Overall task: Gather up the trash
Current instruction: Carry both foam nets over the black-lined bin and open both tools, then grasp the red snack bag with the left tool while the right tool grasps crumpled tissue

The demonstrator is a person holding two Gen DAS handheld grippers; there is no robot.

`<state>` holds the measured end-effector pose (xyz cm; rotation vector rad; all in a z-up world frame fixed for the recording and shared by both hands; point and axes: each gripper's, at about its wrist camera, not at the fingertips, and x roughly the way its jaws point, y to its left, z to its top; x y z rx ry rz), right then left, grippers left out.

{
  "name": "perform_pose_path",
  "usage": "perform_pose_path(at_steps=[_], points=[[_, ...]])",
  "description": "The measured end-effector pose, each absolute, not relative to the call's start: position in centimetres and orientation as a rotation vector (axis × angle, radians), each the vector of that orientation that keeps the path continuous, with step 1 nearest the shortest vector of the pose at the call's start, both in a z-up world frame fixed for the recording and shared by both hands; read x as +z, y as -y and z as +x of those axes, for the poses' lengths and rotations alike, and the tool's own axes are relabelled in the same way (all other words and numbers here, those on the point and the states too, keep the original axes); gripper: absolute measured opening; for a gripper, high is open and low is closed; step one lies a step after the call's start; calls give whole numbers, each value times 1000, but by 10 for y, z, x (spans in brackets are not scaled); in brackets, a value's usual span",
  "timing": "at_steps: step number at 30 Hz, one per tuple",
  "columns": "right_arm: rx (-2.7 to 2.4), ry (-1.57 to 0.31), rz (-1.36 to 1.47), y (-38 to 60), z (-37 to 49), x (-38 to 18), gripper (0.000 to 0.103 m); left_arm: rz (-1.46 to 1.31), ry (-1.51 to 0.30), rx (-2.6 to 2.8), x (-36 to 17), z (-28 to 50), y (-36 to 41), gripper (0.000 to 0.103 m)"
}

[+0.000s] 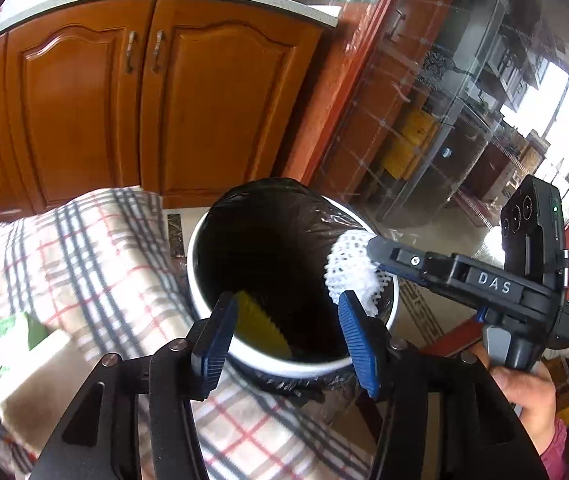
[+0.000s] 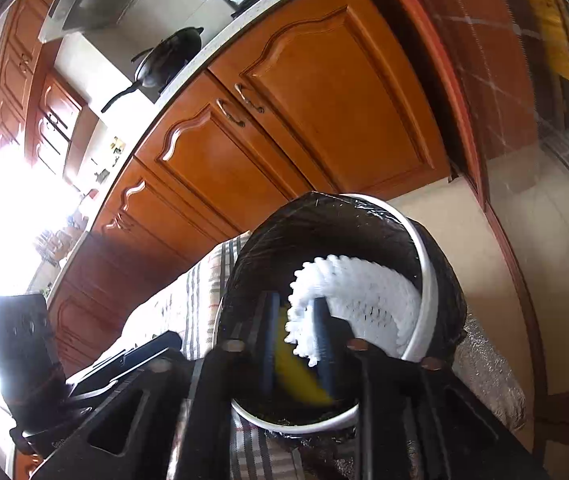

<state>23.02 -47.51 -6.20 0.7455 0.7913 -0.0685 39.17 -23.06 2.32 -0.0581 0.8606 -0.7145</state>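
A white bin [image 1: 204, 292] lined with a black bag stands beside the table edge; it also shows in the right wrist view [image 2: 428, 300]. A yellow wrapper [image 1: 262, 328] lies inside it, also visible in the right wrist view [image 2: 300, 376]. My left gripper [image 1: 284, 332] is open and empty above the bin's near rim. My right gripper [image 2: 296, 328] reaches over the bin mouth from the right, shut on a white foam net [image 2: 364, 300]. In the left wrist view the right gripper [image 1: 380, 256] holds the foam net [image 1: 348, 268] over the bin's right rim.
A checked tablecloth [image 1: 84, 264] covers the table at left, with a green-and-white wrapper [image 1: 8, 332] on it. Wooden cabinets [image 1: 144, 96] stand behind the bin. A glass door [image 1: 464, 100] is to the right. A pan [image 2: 172, 60] sits on the counter.
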Motion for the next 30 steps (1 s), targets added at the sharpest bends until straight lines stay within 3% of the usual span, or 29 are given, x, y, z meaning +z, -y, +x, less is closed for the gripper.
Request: perform_pose_path(at_steps=[1, 8, 16, 27, 30], points=[[-72, -790, 745, 475, 228, -61, 40, -69, -859, -710, 25, 380, 226, 52], [-72, -789, 751, 465, 215, -60, 43, -112, -827, -667, 30, 355, 190, 54], [-90, -793, 735, 448, 202, -56, 56, -162, -809, -621, 38, 321, 145, 55], [-95, -768, 678, 420, 199, -34, 56, -170, -749, -516, 44, 281, 93, 57], [-82, -758, 663, 404, 196, -31, 63, -168, -736, -475, 46, 269, 77, 60]])
